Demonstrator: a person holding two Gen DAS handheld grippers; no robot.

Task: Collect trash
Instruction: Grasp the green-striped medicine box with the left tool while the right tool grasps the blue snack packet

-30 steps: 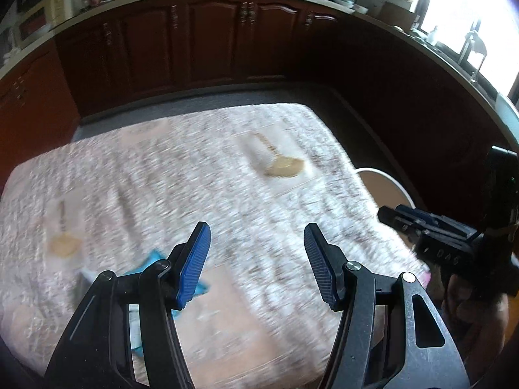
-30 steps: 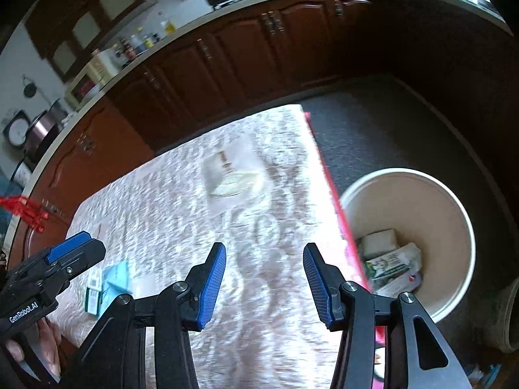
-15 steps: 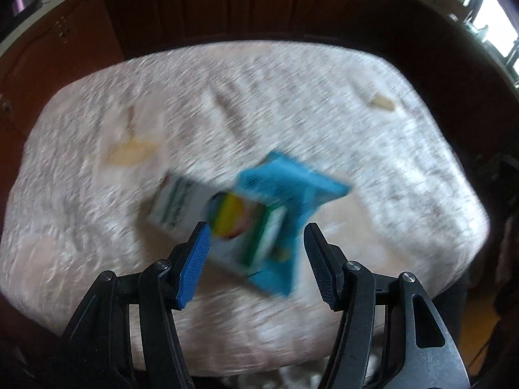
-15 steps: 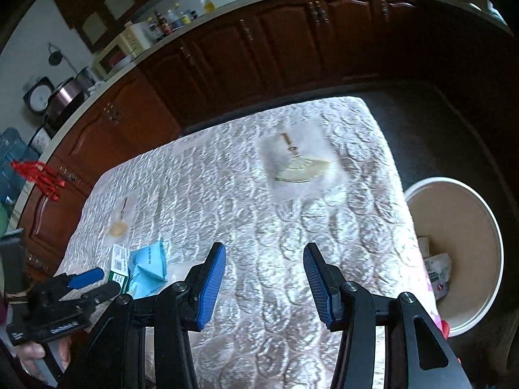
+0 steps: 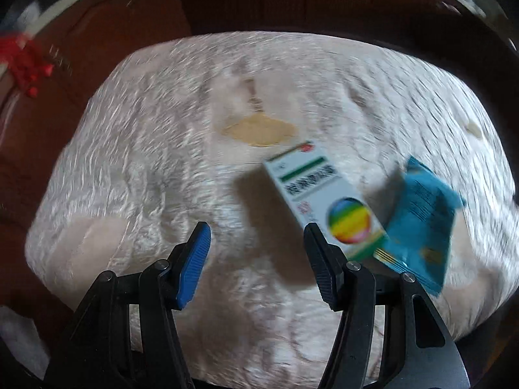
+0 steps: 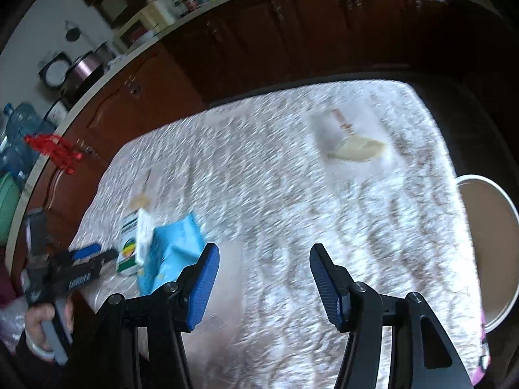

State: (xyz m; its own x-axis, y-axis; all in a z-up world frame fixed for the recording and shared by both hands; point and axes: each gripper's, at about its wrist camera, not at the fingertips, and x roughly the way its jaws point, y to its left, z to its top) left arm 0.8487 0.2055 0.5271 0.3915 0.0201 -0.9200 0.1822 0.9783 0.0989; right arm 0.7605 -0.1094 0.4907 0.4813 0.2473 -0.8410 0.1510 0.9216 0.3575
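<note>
A white carton with a rainbow ball (image 5: pixel 324 194) lies on the white quilted tablecloth (image 5: pixel 162 162), and a blue packet (image 5: pixel 421 223) leans against its right end. My left gripper (image 5: pixel 256 243) points steeply down over the cloth, open and empty; the carton lies just beyond its right finger. In the right wrist view the carton (image 6: pixel 133 236) and the blue packet (image 6: pixel 172 246) sit near the table's left corner, with the left gripper (image 6: pixel 100 253) beside them in a person's hand (image 6: pixel 42 324). My right gripper (image 6: pixel 263 259) hangs over bare cloth, its jaws opening with nothing between them.
A round white bin (image 6: pixel 480 181) stands on the floor off the table's right edge. Dark wooden cabinets (image 6: pixel 259 39) with a cluttered counter run behind the table. Fan pictures (image 6: pixel 356 149) are printed on the cloth. A red tassel (image 6: pixel 52 149) hangs on a cabinet at the left.
The left gripper swung left and down over the table; the carton and packet slid from between its fingers to its right side. The right gripper turned away from the bin and its jaws widened.
</note>
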